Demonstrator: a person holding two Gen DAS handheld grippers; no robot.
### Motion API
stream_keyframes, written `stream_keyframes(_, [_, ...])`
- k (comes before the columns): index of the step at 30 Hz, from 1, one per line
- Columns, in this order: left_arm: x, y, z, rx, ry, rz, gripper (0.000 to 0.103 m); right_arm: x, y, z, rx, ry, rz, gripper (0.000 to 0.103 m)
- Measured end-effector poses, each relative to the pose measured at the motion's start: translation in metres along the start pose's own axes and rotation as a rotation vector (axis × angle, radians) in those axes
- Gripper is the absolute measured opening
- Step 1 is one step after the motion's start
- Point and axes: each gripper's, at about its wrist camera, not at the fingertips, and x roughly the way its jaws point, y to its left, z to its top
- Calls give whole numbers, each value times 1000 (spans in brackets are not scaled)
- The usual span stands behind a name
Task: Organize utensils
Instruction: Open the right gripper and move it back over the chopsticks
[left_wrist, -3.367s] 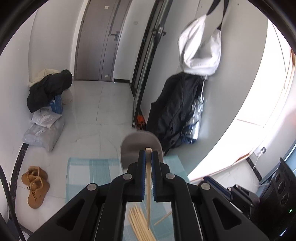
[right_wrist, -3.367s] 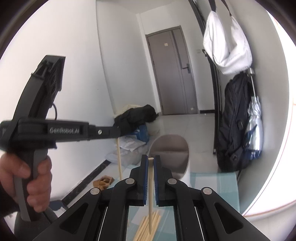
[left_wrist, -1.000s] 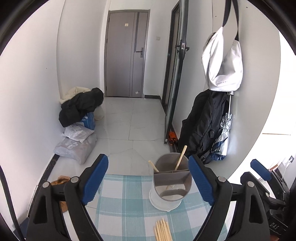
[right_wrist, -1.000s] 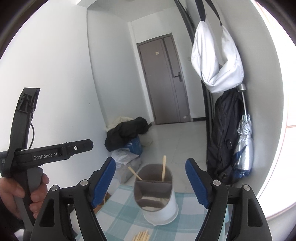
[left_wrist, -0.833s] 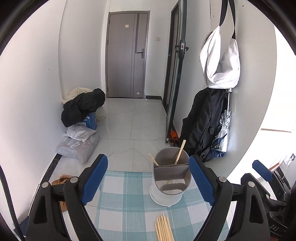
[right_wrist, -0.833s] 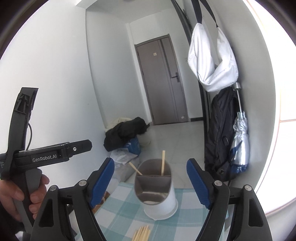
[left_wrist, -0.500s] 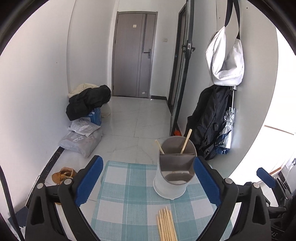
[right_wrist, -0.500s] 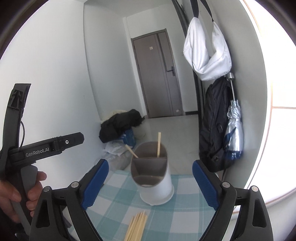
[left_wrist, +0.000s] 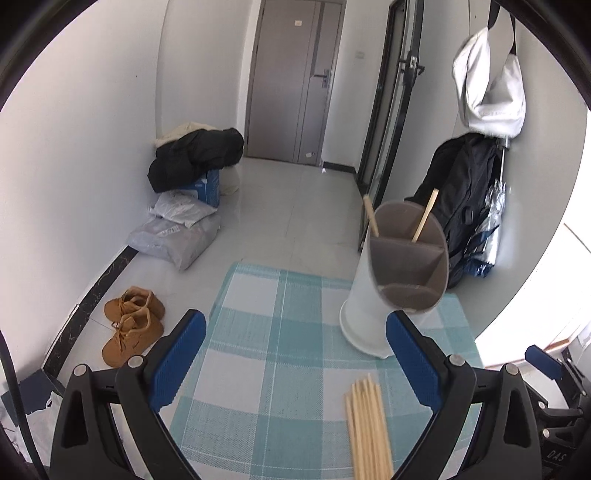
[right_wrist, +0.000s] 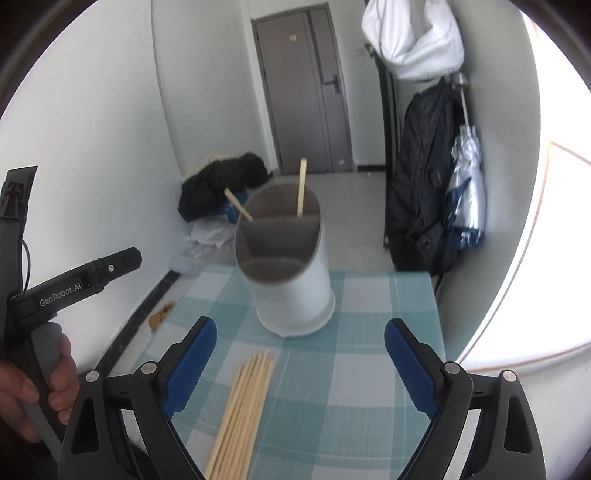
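A white utensil holder (left_wrist: 373, 302) (right_wrist: 295, 291) with grey dividers stands on a teal checked cloth (left_wrist: 273, 332) (right_wrist: 369, 332). Two wooden chopsticks (left_wrist: 424, 216) (right_wrist: 302, 186) stand in its far compartment, one leaning left (right_wrist: 238, 205). A bundle of several chopsticks (left_wrist: 367, 428) (right_wrist: 242, 413) lies flat on the cloth in front of the holder. My left gripper (left_wrist: 295, 365) is open and empty above the cloth, left of the bundle. My right gripper (right_wrist: 299, 369) is open and empty, with the bundle at its left finger. The left gripper's body (right_wrist: 74, 284) shows in the right wrist view.
The small table ends just past the holder; beyond is a tiled floor (left_wrist: 295, 206). Brown shoes (left_wrist: 131, 325) and bags (left_wrist: 181, 236) lie on the floor at left. A black backpack (right_wrist: 421, 177) and umbrella (right_wrist: 467, 192) hang on the right wall.
Both grippers, earlier each shut on a chopstick over the holder, are now open and have pulled back and lower toward the bundle. Two chopsticks now stand in the holder.
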Motion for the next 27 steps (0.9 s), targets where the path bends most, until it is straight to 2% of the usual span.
stream_keyframes(4, [14,7,-4,-22,68,-15,96,30,1,-8,-24,123,-39,92])
stream_keyframes(7, [19,10,-4,-21,69,10,96,54,4,-16,-43,220,-38,88])
stream_keyframes(11, [20,13,-1,-1,57,8,96,81,11,-25,-85,317,-48,80])
stream_keyframes(16, [28,23,-2,-10,69,37,96,108,19,-33,-99,419,-16,66])
stream_keyframes(17, [29,25,-2,-12,69,41,96,110,20,-36,-91,427,5,57])
stream_keyframes(18, [29,27,-2,-16,69,40,96,114,22,-38,-85,436,22,54])
stream_keyframes(22, [28,33,2,-30,76,40,96,123,32,-48,-172,466,-32,53])
stream_keyframes(24, [30,35,2,-29,97,39,96,125,35,-53,-194,478,-27,47])
stream_keyframes(27, [30,36,2,-23,100,43,96,121,35,-54,-195,468,-36,45])
